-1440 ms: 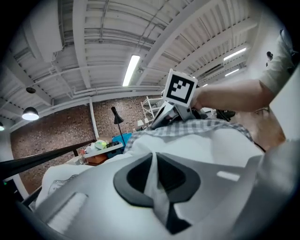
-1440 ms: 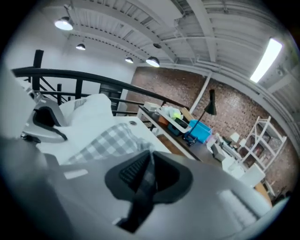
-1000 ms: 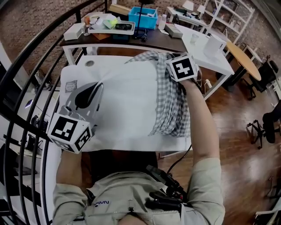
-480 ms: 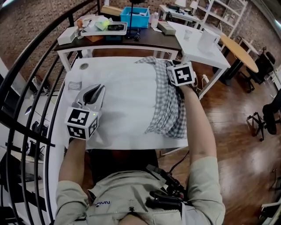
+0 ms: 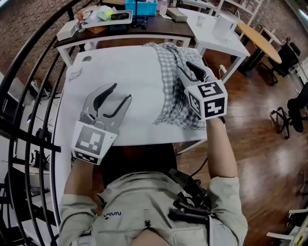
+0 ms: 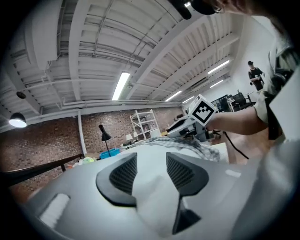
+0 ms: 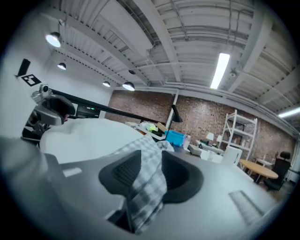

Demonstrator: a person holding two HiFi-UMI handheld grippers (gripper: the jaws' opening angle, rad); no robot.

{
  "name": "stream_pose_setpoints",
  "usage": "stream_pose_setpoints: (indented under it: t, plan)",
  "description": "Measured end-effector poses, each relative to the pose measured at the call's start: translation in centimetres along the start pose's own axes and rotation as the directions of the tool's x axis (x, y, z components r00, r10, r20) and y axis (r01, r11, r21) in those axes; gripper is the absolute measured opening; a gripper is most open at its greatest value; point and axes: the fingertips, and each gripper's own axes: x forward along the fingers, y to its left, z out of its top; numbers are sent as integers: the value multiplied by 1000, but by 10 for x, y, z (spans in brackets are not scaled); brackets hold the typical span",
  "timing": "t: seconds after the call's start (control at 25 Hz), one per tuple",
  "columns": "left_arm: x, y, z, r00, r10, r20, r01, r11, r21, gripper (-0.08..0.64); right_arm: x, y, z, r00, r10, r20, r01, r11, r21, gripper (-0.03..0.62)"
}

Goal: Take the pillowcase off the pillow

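A white pillow (image 5: 120,67) lies on the white table (image 5: 69,98). The grey-checked pillowcase (image 5: 175,96) is bunched over its right end. My left gripper (image 5: 120,93) rests on the pillow's near left part with its jaws spread. In the left gripper view its jaws (image 6: 151,161) have just been opening, and white pillow fabric sits loosely between them. My right gripper (image 5: 187,71) lies over the checked cloth. Its jaws (image 7: 151,161) have also just been opening, and a fold of pillowcase (image 7: 147,187) hangs loosely in the gap.
A dark desk (image 5: 159,34) with a blue bin (image 5: 142,6) and a tray stands behind the table. White tables (image 5: 219,38) and a round wooden table (image 5: 257,41) stand at the back right. A black railing (image 5: 29,62) runs along the left. Wooden floor lies to the right.
Both grippers have come back toward me. The left jaws, shut on the pillow before, now stand apart. The right gripper has slid nearer along the checked cloth.
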Motion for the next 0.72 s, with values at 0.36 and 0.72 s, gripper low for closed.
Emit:
stream_pose_setpoints:
  t: [0.36, 0.72]
  plan:
    - [20, -53, -62, 978, -74, -193, 84, 995, 48, 255, -78, 51, -17, 997, 31, 75, -39, 994, 105, 157]
    - [22, -25, -45, 993, 70, -98, -71, 998, -1, 37, -69, 118, -89, 992, -35, -118, 15, 987, -160, 96]
